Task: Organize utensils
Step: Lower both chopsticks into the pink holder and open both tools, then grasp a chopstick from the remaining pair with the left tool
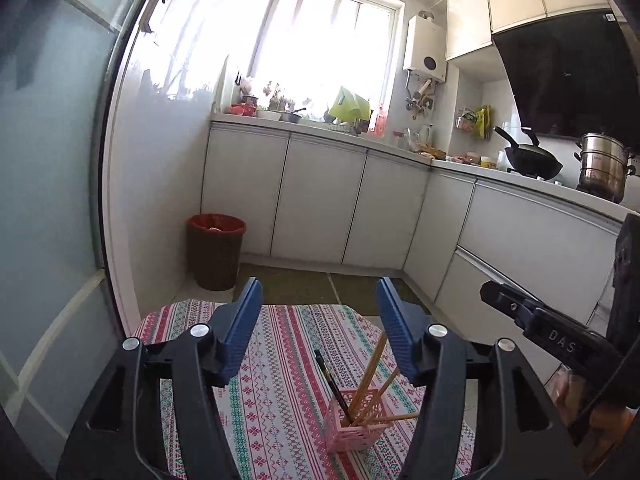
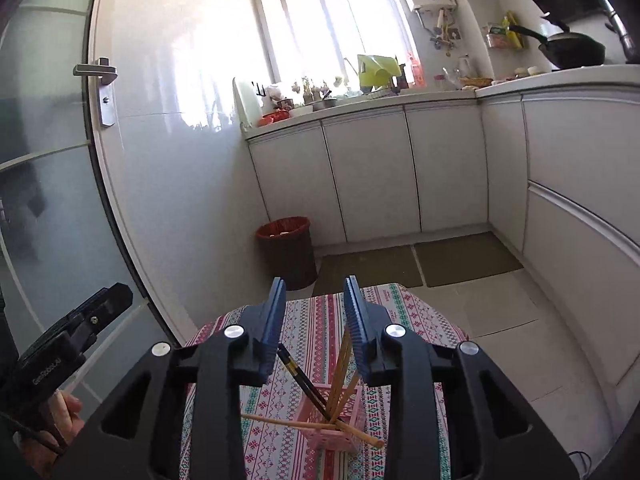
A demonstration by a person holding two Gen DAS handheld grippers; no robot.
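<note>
A pink slotted holder (image 1: 354, 428) (image 2: 340, 428) stands on a small table with a striped patterned cloth (image 1: 280, 340) (image 2: 316, 320). In it lean black chopsticks (image 1: 332, 384) (image 2: 304, 384) and several wooden chopsticks (image 1: 374, 368) (image 2: 342, 368). One wooden chopstick (image 2: 304, 424) lies across the holder's rim. My left gripper (image 1: 319, 286) is above and behind the holder, open wide, with nothing between its blue pads. My right gripper (image 2: 315, 284) is open more narrowly over the chopstick tops, and its pads do not press on them. Each gripper's black body shows at the edge of the other's view.
A dark bin with a red liner (image 1: 216, 248) (image 2: 286, 252) stands on the floor past the table. White cabinets (image 1: 320, 200) line the back and right. A wok (image 1: 532, 156) and steel pot (image 1: 604, 168) sit on the counter. A glass door (image 2: 48, 160) is on the left.
</note>
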